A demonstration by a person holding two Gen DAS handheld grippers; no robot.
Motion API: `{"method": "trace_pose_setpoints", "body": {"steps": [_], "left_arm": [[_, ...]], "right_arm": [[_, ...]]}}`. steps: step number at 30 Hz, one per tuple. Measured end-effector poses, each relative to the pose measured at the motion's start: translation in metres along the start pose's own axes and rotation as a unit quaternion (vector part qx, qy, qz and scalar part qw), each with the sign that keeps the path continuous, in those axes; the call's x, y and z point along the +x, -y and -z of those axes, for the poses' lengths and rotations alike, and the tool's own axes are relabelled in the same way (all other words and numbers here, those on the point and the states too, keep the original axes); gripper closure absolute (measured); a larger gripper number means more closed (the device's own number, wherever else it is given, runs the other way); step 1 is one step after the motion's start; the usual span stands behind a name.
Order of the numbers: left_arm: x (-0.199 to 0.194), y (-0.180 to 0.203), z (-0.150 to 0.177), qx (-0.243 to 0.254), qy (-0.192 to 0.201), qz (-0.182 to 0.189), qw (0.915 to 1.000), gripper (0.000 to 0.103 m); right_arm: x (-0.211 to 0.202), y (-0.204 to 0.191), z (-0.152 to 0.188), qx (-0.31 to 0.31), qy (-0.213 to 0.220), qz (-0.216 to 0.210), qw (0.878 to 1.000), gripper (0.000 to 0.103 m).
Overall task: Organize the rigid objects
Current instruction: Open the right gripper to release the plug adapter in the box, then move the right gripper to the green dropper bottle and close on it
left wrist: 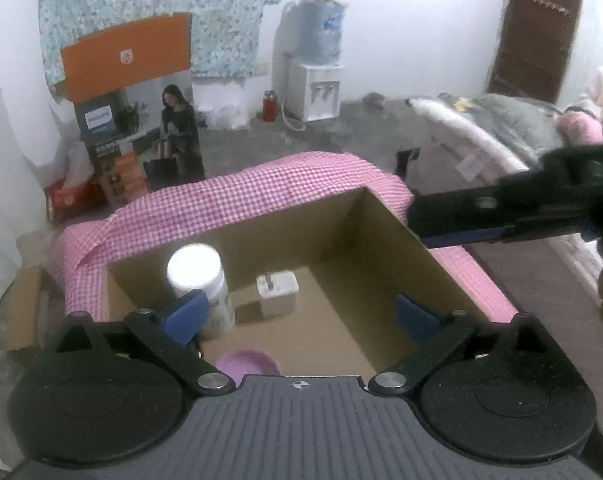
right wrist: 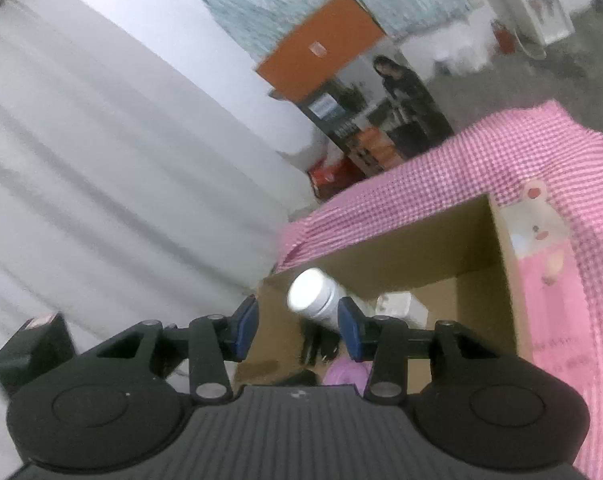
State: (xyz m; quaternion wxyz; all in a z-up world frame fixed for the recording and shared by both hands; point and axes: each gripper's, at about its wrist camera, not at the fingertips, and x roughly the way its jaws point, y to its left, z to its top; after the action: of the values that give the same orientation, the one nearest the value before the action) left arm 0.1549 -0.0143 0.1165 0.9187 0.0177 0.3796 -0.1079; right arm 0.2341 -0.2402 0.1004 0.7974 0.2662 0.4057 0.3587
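An open cardboard box sits on a pink checked cloth. Inside stand a white-lidded bottle, a white charger plug and a purple round lid. My left gripper is open above the box, its left pad close by the bottle, holding nothing. My right gripper is open above the box's near left corner, with the bottle, the plug and the purple lid beyond it. The right gripper's arm also shows in the left wrist view over the box's right wall.
A pink card with a bear picture leans inside the box's right wall. A Philips carton, a water dispenser and bedding stand behind on the concrete floor. A white curtain hangs at left.
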Motion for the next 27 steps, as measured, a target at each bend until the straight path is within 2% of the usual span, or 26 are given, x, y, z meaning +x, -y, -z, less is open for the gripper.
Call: {"method": "trace_pose_setpoints", "body": {"steps": [7, 9, 13, 17, 19, 21, 24, 27], "left_arm": [[-0.025, 0.005, 0.051, -0.015, 0.009, 0.042, 0.999, 0.001], [-0.022, 0.011, 0.066, -0.019, 0.016, 0.042, 0.9988, 0.001], [-0.008, 0.033, 0.091, 0.005, 0.019, 0.054, 0.9983, 0.002], [0.014, 0.055, 0.108, 0.029, 0.022, 0.047, 0.9983, 0.012], [0.023, 0.061, 0.112, 0.035, 0.021, 0.049, 0.998, 0.024], [0.032, 0.066, 0.113, 0.049, 0.021, 0.049, 0.9974, 0.028], [0.042, 0.067, 0.115, 0.042, 0.012, 0.045, 0.998, 0.041], [0.049, 0.061, 0.114, 0.022, 0.004, 0.049, 0.9985, 0.047]], "right_arm": [[-0.067, -0.005, 0.06, -0.016, 0.025, -0.022, 0.999, 0.055], [-0.076, -0.002, 0.076, -0.019, 0.034, -0.014, 0.999, 0.054], [-0.071, 0.006, 0.109, -0.03, 0.038, 0.015, 0.999, 0.054], [-0.047, 0.017, 0.133, -0.043, 0.032, 0.054, 0.997, 0.055], [-0.036, 0.022, 0.14, -0.049, 0.026, 0.066, 0.996, 0.057], [-0.028, 0.026, 0.146, -0.057, 0.025, 0.076, 0.995, 0.06], [-0.016, 0.029, 0.146, -0.066, 0.02, 0.075, 0.995, 0.063], [-0.008, 0.03, 0.148, -0.074, 0.014, 0.08, 0.994, 0.067]]}}
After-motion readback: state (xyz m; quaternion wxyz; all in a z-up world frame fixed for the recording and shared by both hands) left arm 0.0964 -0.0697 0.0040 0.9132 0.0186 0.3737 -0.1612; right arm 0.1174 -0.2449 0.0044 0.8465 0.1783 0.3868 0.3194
